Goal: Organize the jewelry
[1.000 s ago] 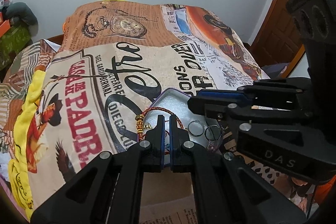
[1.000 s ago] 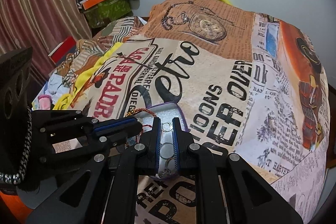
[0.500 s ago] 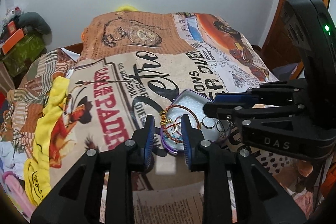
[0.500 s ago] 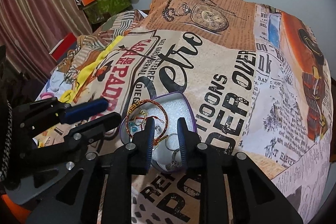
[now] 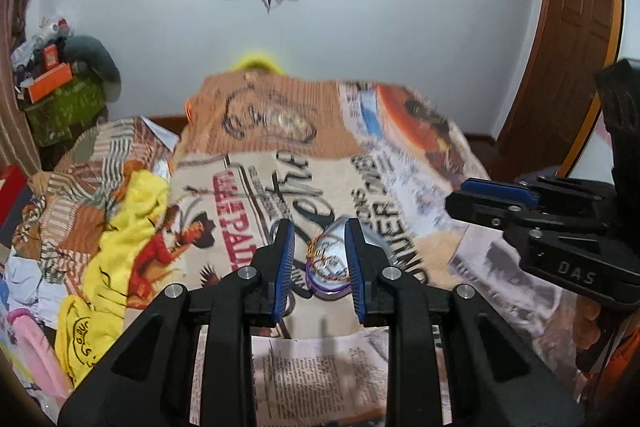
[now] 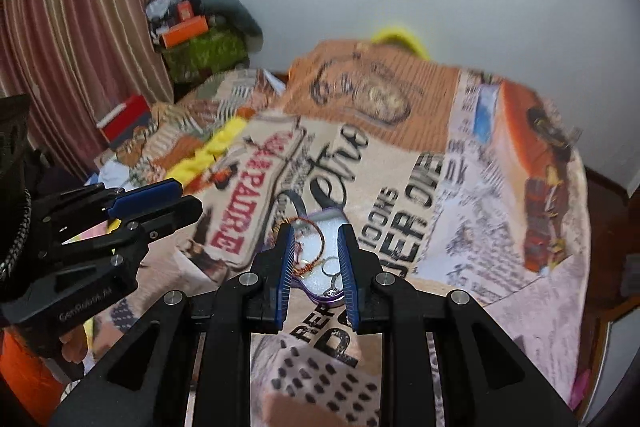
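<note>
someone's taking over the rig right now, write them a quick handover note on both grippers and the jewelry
Left gripper: jaws open, nothing between them; they have just been opening.
Right gripper: jaws open and empty too, just opened.
Both hang over the bed, above the tray.
Tray: small, purple-rimmed, with a white liner, lying on the printed bedspread.
In it: a red and gold cord bracelet at the far end, silver rings at the near end. Other small pieces are too blurred to name.
Done: the jewelry in view lies in the tray.
Left: none shows loose on the bedspread; check for stray pieces and tidy the tray.
</note>
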A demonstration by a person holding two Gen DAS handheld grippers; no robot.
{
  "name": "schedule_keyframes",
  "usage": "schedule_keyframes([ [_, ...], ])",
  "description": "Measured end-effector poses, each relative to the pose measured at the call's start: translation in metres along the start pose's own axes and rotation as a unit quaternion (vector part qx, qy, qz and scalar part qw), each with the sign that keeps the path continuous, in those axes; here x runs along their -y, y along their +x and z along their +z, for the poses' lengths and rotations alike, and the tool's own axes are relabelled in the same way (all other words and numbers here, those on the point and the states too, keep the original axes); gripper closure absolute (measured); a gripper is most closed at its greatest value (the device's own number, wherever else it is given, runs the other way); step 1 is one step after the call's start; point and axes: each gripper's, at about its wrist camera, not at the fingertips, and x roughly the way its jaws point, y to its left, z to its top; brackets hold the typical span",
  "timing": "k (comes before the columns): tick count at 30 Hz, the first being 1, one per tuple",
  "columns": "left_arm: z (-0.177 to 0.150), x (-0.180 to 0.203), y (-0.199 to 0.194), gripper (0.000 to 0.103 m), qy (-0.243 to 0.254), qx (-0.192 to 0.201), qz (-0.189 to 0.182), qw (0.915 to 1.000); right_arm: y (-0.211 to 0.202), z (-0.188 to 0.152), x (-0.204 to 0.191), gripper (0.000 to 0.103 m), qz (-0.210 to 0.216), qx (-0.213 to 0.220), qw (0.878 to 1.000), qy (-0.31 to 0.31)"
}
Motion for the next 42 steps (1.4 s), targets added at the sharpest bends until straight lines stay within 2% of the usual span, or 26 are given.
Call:
schedule_keyframes([
  [5,0.010,0.013,-0.061,0.078,0.002,0.064,0.003,0.9979,-0.061,0.002,-0.017,0.083,-0.014,0.072,0.997,-0.008],
  [8,0.011,0.021,-0.104,0.078,0.001,0.112,0.002,0.9937,-0.101,-0.003,-0.029,0.083,-0.024,0.123,0.992,-0.010],
  [12,0.005,0.035,-0.160,0.067,0.003,0.179,0.001,0.9839,-0.151,-0.014,-0.045,0.083,-0.031,0.188,0.982,-0.011],
  [17,-0.012,0.054,-0.213,0.064,0.016,0.242,0.007,0.9700,-0.199,-0.035,-0.070,0.083,-0.046,0.256,0.965,-0.021],
  [19,-0.021,0.061,-0.230,0.056,0.018,0.265,0.013,0.9640,-0.213,-0.043,-0.079,0.077,-0.049,0.277,0.959,-0.021],
  [20,-0.025,0.064,-0.237,0.055,0.018,0.274,0.015,0.9615,-0.219,-0.048,-0.084,0.066,-0.053,0.289,0.956,-0.021],
  [22,-0.032,0.067,-0.245,0.043,0.017,0.285,0.019,0.9583,-0.228,-0.056,-0.092,0.046,-0.066,0.312,0.948,-0.019],
  [23,-0.034,0.069,-0.248,0.038,0.017,0.288,0.022,0.9573,-0.227,-0.057,-0.093,0.041,-0.073,0.319,0.945,-0.018],
  [25,-0.041,0.070,-0.253,0.017,0.017,0.293,0.033,0.9554,-0.232,-0.064,-0.100,0.021,-0.090,0.333,0.939,-0.015],
  [27,-0.046,0.073,-0.257,0.005,0.015,0.298,0.043,0.9536,-0.234,-0.069,-0.105,0.014,-0.106,0.344,0.933,-0.009],
  [31,-0.053,0.076,-0.256,0.003,0.019,0.294,0.056,0.9541,-0.233,-0.073,-0.105,0.003,-0.125,0.344,0.931,0.002],
  [33,-0.054,0.076,-0.254,0.003,0.017,0.289,0.054,0.9557,-0.237,-0.074,-0.103,0.001,-0.128,0.343,0.931,0.009],
  [42,-0.057,0.074,-0.253,0.003,0.013,0.281,0.055,0.9582,-0.241,-0.082,-0.094,0.001,-0.119,0.327,0.937,0.028],
])
